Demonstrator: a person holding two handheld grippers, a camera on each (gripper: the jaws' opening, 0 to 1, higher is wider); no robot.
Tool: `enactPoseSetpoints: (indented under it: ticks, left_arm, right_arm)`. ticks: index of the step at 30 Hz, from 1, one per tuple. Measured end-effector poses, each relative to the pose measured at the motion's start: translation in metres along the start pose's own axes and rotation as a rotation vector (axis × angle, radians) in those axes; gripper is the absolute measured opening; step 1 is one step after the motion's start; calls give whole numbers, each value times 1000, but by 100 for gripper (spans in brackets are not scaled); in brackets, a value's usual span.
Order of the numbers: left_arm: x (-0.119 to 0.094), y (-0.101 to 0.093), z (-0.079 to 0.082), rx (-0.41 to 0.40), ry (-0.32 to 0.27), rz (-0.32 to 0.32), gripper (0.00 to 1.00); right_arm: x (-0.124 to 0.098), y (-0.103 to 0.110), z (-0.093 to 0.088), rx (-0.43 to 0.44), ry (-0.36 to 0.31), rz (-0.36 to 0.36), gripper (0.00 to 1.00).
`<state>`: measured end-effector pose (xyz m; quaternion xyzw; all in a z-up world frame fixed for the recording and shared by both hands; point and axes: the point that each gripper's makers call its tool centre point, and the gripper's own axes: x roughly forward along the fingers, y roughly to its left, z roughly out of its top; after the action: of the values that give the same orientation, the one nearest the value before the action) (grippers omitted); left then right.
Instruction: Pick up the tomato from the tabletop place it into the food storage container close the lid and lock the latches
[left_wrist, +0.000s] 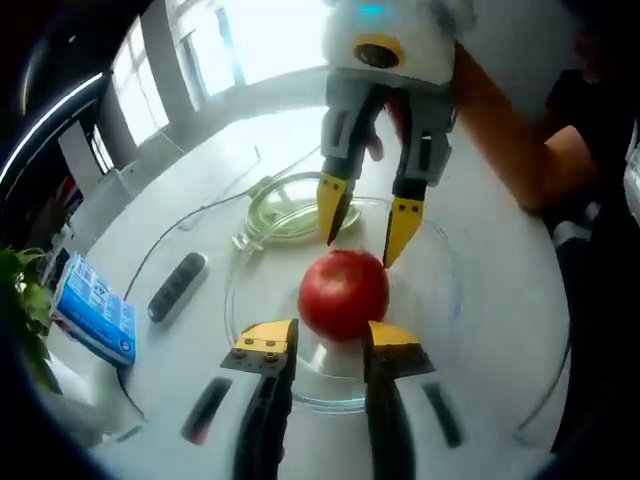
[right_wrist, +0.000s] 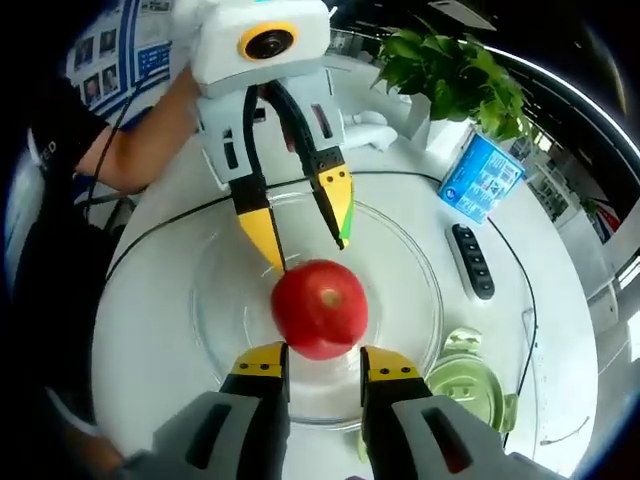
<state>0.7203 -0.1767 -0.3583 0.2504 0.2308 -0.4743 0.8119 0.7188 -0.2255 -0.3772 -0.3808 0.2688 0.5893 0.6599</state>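
Observation:
A red tomato (left_wrist: 343, 293) (right_wrist: 320, 308) rests in the middle of a wide clear glass dish (left_wrist: 440, 262) (right_wrist: 215, 300) on the white round table. My left gripper (left_wrist: 330, 345) is open, its yellow tips just short of the tomato on the near side. My right gripper (left_wrist: 365, 240) comes in from the far side, open, with its tips close behind the tomato. In the right gripper view my right gripper (right_wrist: 323, 365) stands open at the tomato's near edge, and the left gripper (right_wrist: 308, 240) hangs open just beyond it. A small clear container with green (left_wrist: 290, 212) (right_wrist: 470, 385) sits beside the dish.
A dark remote (left_wrist: 178, 287) (right_wrist: 472, 260) and a blue packet (left_wrist: 95, 312) (right_wrist: 480, 175) lie on the table beyond the dish. A potted plant (right_wrist: 450, 70) stands at the table's edge. A person's arm (left_wrist: 510, 130) (right_wrist: 130, 150) reaches over the table.

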Motion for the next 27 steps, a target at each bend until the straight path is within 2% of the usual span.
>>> enactPoseSetpoints:
  ticks: [3, 6, 9, 10, 13, 14, 15, 18, 21, 24, 27]
  left_arm:
    - [-3, 5, 7, -40, -91, 7, 15]
    - [-5, 13, 10, -76, -157, 27, 15]
    - [-8, 22, 16, -151, -259, 35, 15]
    - [-9, 24, 15, -189, -272, 38, 15]
    - [-10, 24, 11, -227, -338, 26, 15]
    - [-10, 25, 8, -253, -346, 25, 15]
    - [-9, 27, 3, -247, -313, 34, 15]
    - [-11, 26, -3, -237, -311, 43, 15]
    - [-12, 23, -3, -241, -320, 29, 15]
    - [-11, 18, -3, -216, -328, 19, 15]
    - [-12, 19, -3, -212, -331, 22, 15]
  right_arm:
    - [0, 0, 0, -10, -9, 6, 21]
    - [-3, 0, 2, -16, -29, 13, 21]
    - [-4, 0, 3, -15, -49, 23, 21]
    - [-5, 0, 2, -14, -51, 24, 21]
    - [-12, -2, 5, -10, -89, 27, 21]
    - [-14, -3, 6, -5, -105, 22, 21]
    - [-17, -2, 9, -3, -129, 19, 21]
    - [-29, -11, 21, 8, -224, -1, 21]
    - [-37, -15, 26, 13, -271, -11, 21]
    - [-39, -18, 24, 16, -269, -35, 21]
    - [-47, -26, 17, 13, -252, -98, 21]
